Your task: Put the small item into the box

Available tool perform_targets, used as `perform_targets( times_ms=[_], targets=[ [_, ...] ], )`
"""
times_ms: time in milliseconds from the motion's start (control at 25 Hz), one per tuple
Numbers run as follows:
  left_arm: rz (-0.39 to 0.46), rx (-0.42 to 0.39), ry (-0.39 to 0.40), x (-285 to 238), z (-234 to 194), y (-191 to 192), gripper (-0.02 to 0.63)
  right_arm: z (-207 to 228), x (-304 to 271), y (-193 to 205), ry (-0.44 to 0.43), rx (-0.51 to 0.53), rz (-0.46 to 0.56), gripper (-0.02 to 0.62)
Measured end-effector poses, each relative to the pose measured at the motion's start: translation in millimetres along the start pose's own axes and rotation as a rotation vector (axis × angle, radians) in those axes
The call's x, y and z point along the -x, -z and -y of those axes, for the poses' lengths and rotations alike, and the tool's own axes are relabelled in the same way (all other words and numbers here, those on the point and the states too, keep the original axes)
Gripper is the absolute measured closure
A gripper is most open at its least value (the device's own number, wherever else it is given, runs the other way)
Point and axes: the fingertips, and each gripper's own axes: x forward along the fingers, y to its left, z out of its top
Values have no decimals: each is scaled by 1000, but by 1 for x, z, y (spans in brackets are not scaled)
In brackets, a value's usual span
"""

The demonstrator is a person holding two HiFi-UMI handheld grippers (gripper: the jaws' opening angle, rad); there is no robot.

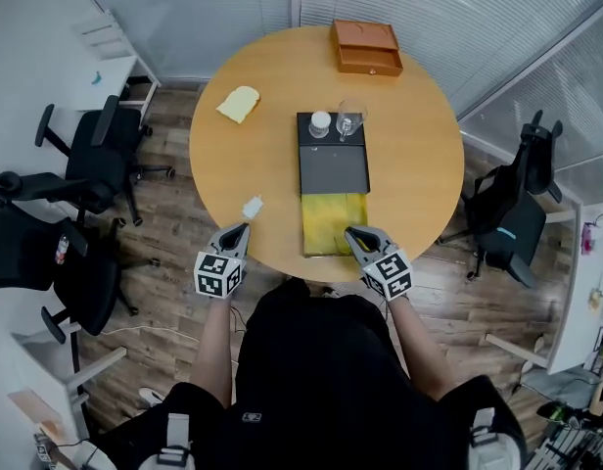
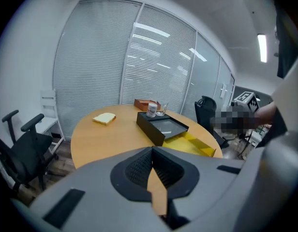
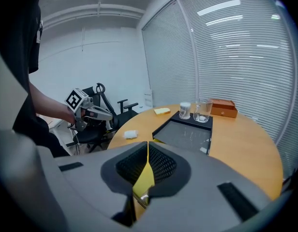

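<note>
Round table (image 1: 419,194), wood top. Small white item (image 1: 253,207) lies on bare wood by the table's near-left edge, left of the black box (image 1: 334,167) at centre and apart from it. Yellow drawer (image 1: 333,221) sticks out of the box's near end, reaching toward the near edge.

Left gripper (image 1: 244,229): jaws together, nothing held, tips just short of the item, not touching.

Right gripper (image 1: 350,233): jaws together, empty, beside the drawer's near-right corner.

White jar (image 1: 320,123) and glass (image 1: 349,118) stand on the box's far end. Wooden box (image 1: 366,47) sits at the far edge.

Both bare forearms reach forward from the near side, with the left gripper (image 1: 244,228) and right gripper (image 1: 350,232) angled downward. The left fingers (image 2: 137,170) and right fingers (image 3: 161,166) are pressed together at their tips.
</note>
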Motion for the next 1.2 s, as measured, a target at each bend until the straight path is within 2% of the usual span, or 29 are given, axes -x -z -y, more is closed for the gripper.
perform_targets(
  times_ms=[280, 480, 600, 800, 880, 1040, 1200],
  targets=[
    [-23, -33, 65, -26, -9, -4, 600, 10, -7, 3, 41, -22, -13, 589],
    [-58, -60, 84, -38, -19, 4, 600, 7, -16, 7, 58, -40, -18, 589],
    [-88, -71, 80, -46, -26, 11, 598, 6, -17, 8, 60, -45, -27, 589],
    [-141, -86, 32, -58, -39, 18, 593, 14, -11, 12, 90, -65, -39, 589],
    [-156, -86, 34, -65, -42, 21, 541, 18, -9, 14, 106, -75, -40, 589],
    [-202, -104, 53, -75, -41, 33, 494, 19, -8, 20, 118, -88, -48, 589],
    [-238, -96, 50, -84, -42, 44, 402, 19, -10, 22, 118, -96, -59, 589]
  ],
)
